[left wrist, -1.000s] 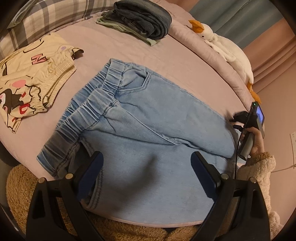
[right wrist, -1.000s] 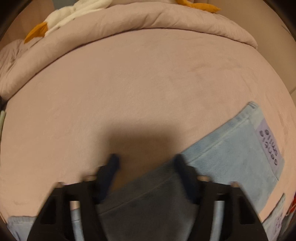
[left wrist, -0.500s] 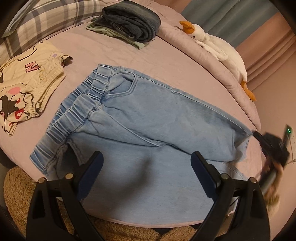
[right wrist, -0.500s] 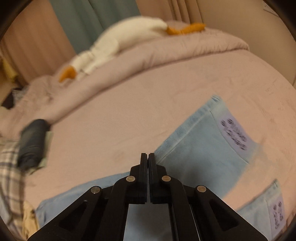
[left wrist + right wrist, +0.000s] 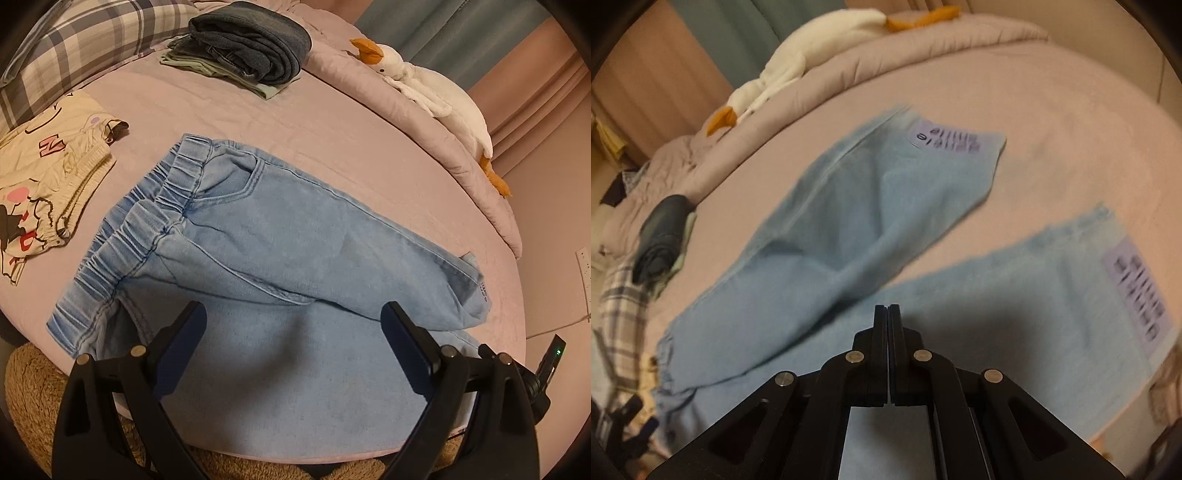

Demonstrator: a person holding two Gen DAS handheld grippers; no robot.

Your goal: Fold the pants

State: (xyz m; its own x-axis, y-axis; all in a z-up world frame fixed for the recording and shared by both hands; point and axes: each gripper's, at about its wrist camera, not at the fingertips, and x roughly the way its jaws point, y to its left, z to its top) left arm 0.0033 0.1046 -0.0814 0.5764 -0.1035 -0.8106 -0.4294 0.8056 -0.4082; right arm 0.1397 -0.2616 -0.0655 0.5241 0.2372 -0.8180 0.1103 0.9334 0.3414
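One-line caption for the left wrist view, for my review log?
Open left gripper hovers over light-blue jeans spread on a pink bed, with folded clothes and a plush goose behind.

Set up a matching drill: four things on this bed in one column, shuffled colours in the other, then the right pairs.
Things:
1. pants
2. folded stack's top garment
3. plush goose
4. pillow

Colours:
A. grey plaid
B. white with orange beak
C. light blue denim
D. dark grey-blue

Pairs: 1-C, 2-D, 3-B, 4-A
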